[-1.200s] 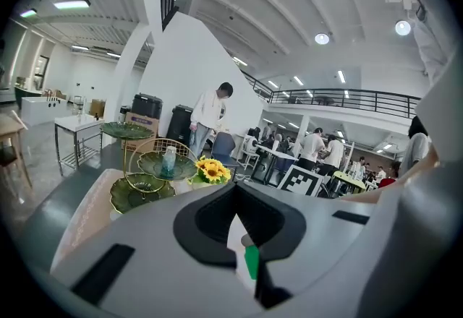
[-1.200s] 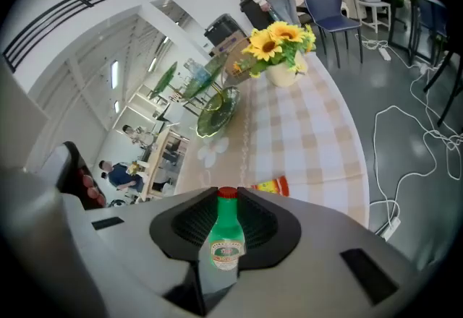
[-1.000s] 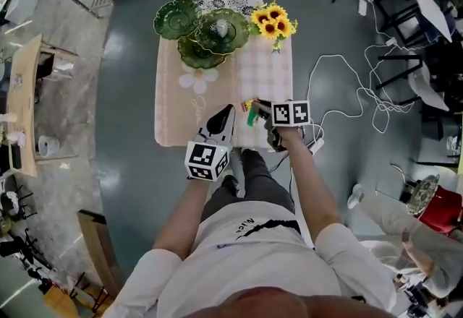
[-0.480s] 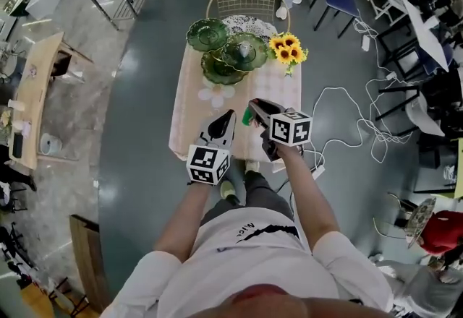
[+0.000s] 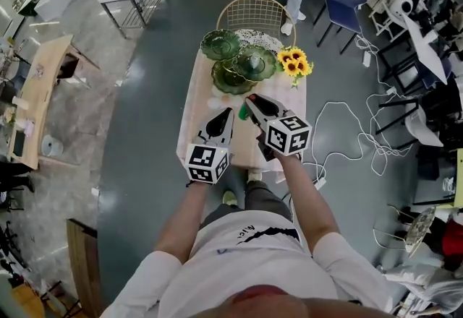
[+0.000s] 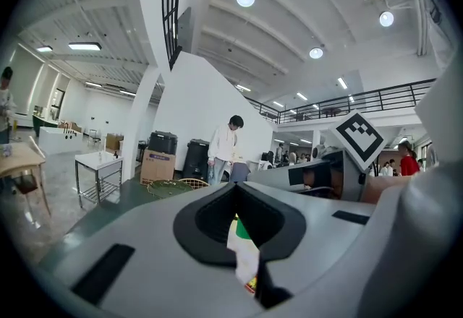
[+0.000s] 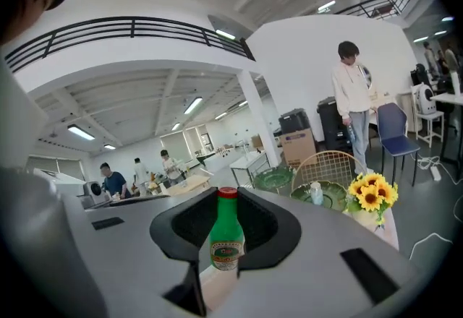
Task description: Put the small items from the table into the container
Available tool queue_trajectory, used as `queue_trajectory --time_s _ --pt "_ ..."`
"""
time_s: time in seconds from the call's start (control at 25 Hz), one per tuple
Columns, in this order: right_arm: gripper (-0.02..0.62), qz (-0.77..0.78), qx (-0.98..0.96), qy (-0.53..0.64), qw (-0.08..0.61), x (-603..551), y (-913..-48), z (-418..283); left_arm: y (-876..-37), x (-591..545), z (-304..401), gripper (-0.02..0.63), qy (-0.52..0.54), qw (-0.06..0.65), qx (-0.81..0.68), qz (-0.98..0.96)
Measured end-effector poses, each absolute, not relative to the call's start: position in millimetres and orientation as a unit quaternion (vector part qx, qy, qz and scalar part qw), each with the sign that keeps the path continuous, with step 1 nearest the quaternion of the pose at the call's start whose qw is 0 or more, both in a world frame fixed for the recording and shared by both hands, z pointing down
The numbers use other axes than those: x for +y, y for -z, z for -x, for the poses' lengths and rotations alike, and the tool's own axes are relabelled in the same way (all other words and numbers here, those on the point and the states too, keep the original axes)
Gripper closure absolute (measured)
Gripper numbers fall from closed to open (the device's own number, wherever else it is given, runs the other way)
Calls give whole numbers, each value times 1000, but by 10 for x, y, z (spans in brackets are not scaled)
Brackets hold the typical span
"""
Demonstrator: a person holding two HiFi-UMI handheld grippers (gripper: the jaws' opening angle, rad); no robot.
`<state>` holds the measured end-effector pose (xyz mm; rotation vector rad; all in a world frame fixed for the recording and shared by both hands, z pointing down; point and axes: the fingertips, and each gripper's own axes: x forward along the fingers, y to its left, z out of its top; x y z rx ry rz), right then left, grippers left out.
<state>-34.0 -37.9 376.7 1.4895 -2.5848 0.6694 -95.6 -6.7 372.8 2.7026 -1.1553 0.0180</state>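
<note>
While right gripper (image 7: 225, 217) clamps one green bottle (image 7: 226, 243), left gripper (image 6: 236, 197) seems shut, empty.

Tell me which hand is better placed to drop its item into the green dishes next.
Probably the right. The right gripper holds a green bottle and, in the head view, reaches closer to the green dishes. The left gripper, holding a white and green item, sits farther back.

My head camera looks steeply down on the table (image 5: 195, 118). Cameras on my left tongs (image 6: 235, 190) and right tongs (image 7: 226, 201) face roughly level, sharing the green dishes (image 7: 336, 197).
</note>
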Motion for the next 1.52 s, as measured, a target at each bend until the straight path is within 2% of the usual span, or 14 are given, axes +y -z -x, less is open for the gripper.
queue_trajectory --time_s 0.72,1.52 --pt "502 -485 -865 -121 37 -1637 -3542 459 -3714 -1216 1012 600 -8 87 -428 -900" --pt "502 -481 -871 -48 90 -3055 -4161 572 -4255 -2287 1002 600 -20 111 -460 -881"
